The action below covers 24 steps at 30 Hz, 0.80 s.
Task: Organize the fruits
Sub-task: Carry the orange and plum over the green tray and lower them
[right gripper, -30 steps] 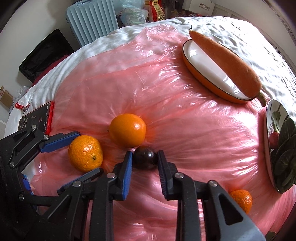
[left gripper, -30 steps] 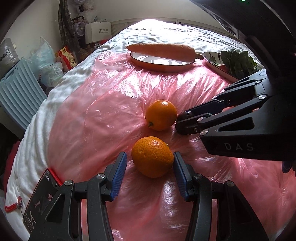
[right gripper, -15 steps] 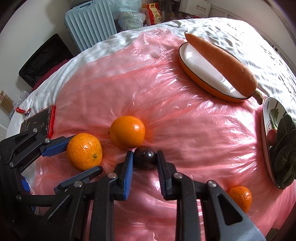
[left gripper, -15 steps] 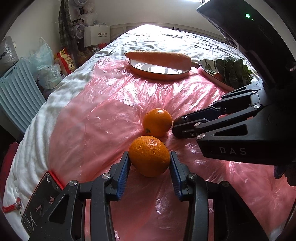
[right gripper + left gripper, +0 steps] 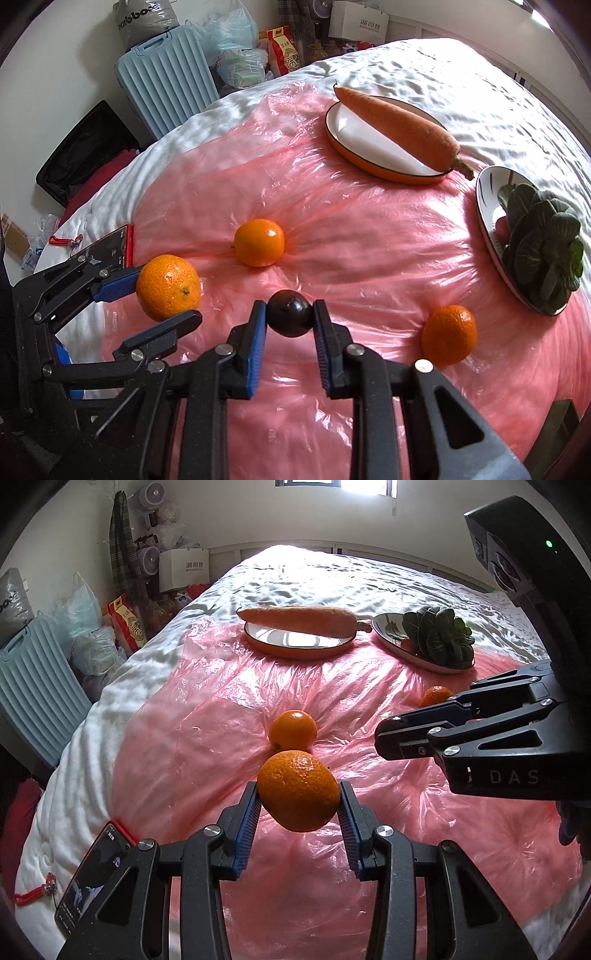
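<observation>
The left gripper (image 5: pixel 298 808) grips a large orange (image 5: pixel 298 791) at lower centre, lifted above the pink sheet (image 5: pixel 207 738). The right gripper (image 5: pixel 289 325) is closed on a dark plum (image 5: pixel 289 318) at the centre.

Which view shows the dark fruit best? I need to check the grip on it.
The right wrist view: the dark fruit sits centred, pinched in the right claw. The left wrist view shows only a sliver at that claw's tip.
</observation>
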Each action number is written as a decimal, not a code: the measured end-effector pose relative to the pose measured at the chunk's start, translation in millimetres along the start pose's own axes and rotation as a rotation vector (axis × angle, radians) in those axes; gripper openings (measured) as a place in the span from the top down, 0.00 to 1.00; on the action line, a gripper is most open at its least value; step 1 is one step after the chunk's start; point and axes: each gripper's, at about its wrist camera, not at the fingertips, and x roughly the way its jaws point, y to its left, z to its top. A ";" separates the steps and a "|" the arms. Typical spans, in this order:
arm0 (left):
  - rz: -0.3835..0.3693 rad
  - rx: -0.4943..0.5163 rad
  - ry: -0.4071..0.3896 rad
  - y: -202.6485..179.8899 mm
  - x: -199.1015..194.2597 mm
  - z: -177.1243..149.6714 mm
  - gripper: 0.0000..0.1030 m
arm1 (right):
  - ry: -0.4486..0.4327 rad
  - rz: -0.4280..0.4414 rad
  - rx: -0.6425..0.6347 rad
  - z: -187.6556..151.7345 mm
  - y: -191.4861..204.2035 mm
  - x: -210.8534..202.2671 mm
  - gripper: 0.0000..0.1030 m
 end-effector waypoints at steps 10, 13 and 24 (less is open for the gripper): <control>-0.078 0.076 -0.008 -34.8 -35.6 -13.3 0.65 | 0.032 -0.020 0.112 -68.7 -2.8 -42.7 0.65; -0.110 0.098 -0.002 -49.9 -45.7 -20.2 0.65 | 0.048 -0.026 0.142 -92.3 -1.8 -57.1 0.65; -0.257 0.218 0.016 -119.9 -85.7 -40.5 0.65 | 0.114 -0.069 0.277 -179.8 -9.8 -111.3 0.65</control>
